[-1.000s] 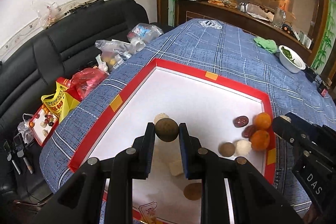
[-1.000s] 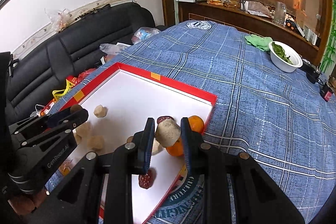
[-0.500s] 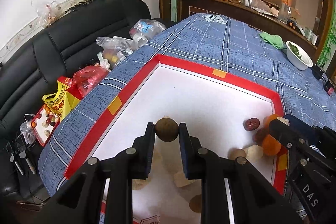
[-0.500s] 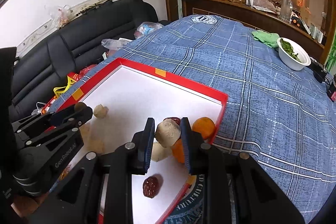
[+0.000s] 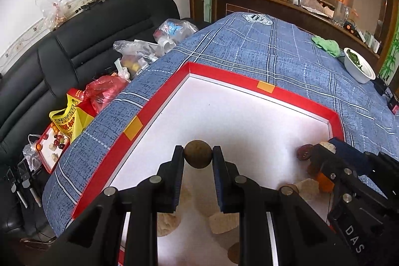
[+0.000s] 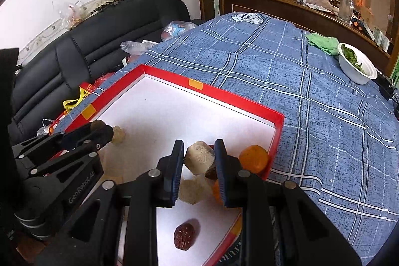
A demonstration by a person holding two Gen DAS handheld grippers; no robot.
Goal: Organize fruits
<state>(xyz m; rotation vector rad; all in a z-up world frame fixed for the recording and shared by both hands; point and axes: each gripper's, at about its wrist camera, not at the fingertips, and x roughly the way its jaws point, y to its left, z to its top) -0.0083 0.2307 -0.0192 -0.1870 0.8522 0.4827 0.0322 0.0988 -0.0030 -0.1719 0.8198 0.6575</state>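
Evidently both hands are mid-carry, each with a fruit in transit over the red-rimmed tray [image 5: 159, 104]. The left gripper [image 5: 198, 157] pinches a round brown fruit [image 5: 198, 156] between its pads, held above the white floor toward the tray's 9 o'clock side, where a few pale lumps [image 5: 223, 222] lie below it. The right gripper [image 6: 199, 157] is clamped on a pale, rough fruit [image 6: 199, 158], hanging over the cluster at the tray's 3 o'clock edge: an orange [image 6: 254, 158] just beside it at 2 o'clock, another pale fruit [image 6: 190, 191] underneath, and a dark red date [image 6: 184, 236] lying apart at 6 o'clock.

I'd judge this the sorting step, with like going to like. Next, each hand needs to lower its fruit beside its own kind and let go gently; round ones may roll on that smooth floor. The tray rests on a counter under a blue plaid cloth [image 6: 311, 104].
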